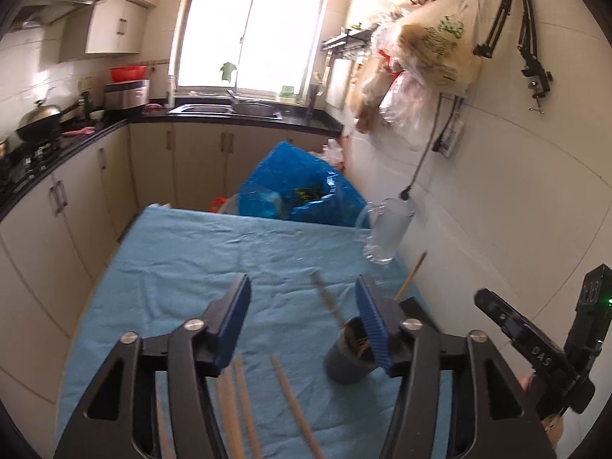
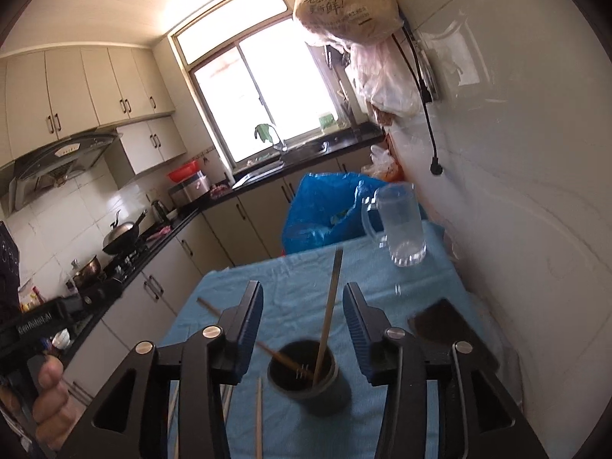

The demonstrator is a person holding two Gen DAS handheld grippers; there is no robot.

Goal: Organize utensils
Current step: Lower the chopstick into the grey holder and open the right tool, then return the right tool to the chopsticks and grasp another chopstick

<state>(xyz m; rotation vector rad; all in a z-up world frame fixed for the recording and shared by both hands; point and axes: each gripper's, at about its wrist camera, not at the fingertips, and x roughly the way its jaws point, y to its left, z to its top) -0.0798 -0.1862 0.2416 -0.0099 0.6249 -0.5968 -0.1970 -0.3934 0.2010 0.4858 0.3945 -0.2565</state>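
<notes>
Both my tongs, left (image 1: 302,306) and right (image 2: 302,319), are spread and pinch nothing above the cloth (image 1: 183,267), two chopsticks (image 2: 329,313) standing in the cup (image 2: 306,382).

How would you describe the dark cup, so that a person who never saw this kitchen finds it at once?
Find the table with the blue cloth against the white tiled wall. At its near end stands a dark cup with chopsticks leaning inside. The only other vessel, the glass mug, is clear, empty and at the far end.
</notes>
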